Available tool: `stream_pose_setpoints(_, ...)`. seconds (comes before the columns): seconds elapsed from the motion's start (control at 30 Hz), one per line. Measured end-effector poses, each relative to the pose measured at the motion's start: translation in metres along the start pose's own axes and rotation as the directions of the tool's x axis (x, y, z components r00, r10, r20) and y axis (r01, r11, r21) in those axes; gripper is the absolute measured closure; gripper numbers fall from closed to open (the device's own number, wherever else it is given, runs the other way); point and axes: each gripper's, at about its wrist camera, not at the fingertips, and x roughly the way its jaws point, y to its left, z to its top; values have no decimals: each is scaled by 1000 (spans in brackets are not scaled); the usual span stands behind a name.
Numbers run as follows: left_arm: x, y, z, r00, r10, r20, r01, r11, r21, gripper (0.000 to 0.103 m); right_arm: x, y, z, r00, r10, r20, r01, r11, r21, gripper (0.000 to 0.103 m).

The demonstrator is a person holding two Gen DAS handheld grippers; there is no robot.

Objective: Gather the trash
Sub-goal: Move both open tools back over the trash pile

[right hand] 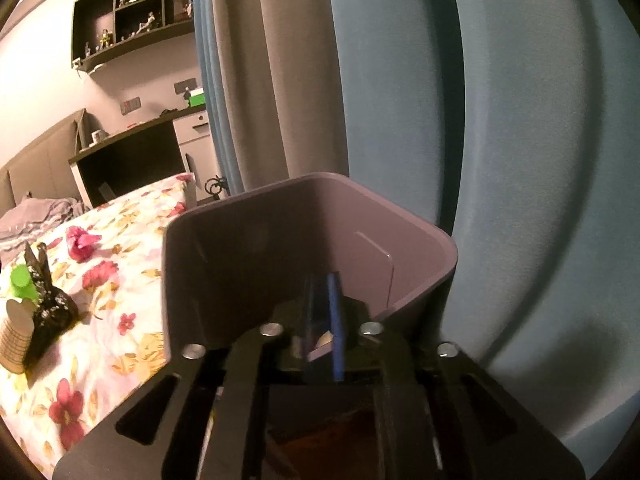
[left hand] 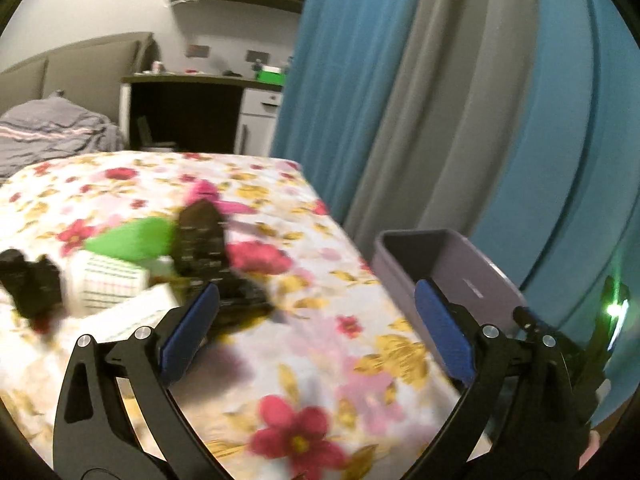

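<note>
Left gripper [left hand: 316, 332]: your jaws stand wide apart over the flowered bedcover [left hand: 312, 360]; nothing lies between the blue pads [left hand: 440, 332]. This view is smeared, so fine detail on the bed is poor.
Right gripper [right hand: 324, 312]: your jaws sit over the near rim of the bin, with only a narrow gap between the blue pads. Whether anything is pinched there you cannot tell; something pale shows low in the gap, too small to identify.
Bin [right hand: 224, 248]: grey-purple, open-topped, standing just beside the bed edge in front of the curtain [right hand: 400, 100]. Its floor is hidden behind your right gripper. In the left wrist view the bin [left hand: 472, 280] sits beyond your right-hand pad.
Trash on bed: a cluster left of your left gripper. It holds a green cup [left hand: 132, 240], a dark crinkled wrapper [left hand: 200, 240], a white lined box [left hand: 108, 280], and a black item [left hand: 28, 284] at the far left.
Pink wrapper [left hand: 208, 192]: lies behind the cluster, farther up the bed, apart from the rest.
Right wrist view of cluster: green cup [right hand: 22, 284] and dark wrapper [right hand: 48, 304] touching, a ribbed paper cup [right hand: 16, 332] in front of them.
</note>
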Motion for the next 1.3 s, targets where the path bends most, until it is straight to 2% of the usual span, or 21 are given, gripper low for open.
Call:
stream_pose_setpoints(0.07,-10,12,-1,999,31,16,-31,1000,-5,6,-8,4,-1,1000,8,17,-8,1000,-2,66)
stream_pose_setpoints(0.23,-32,41,-9,994,107,36,-107,994,-17,6,-28,18,-3,998,45,52,-45,999,-6,51)
stream_pose_setpoints(0.43,-58,83,-24,980,198,29,-195,978,-76,6,-47,59,-7,986,148,70,-144,988,-58,32)
stream_pose_setpoints(0.53,-66,97,-31,971,236,30,-233,968,-88,6,-51,84,-12,974,218,57,-213,973,-84,26)
stream_pose_setpoints(0.63,-76,113,-35,960,278,35,-274,957,-100,6,-51,111,-16,965,259,36,-253,958,-133,26)
stream_pose_setpoints(0.97,-101,160,-35,942,331,45,-319,930,-181,6,-27,184,-16,940,337,-44,-338,916,-215,26)
stream_pose_setpoints(1.07,-106,172,-33,930,363,58,-346,917,-196,6,-14,202,-15,934,351,-61,-355,903,-242,26)
stream_pose_setpoints(1.2,-114,195,-29,901,428,71,-401,883,-243,6,6,219,-13,926,367,-88,-377,889,-259,26)
stream_pose_setpoints(1.3,-112,208,-27,896,440,57,-411,872,-268,6,20,232,-11,917,384,-112,-400,878,-262,26)
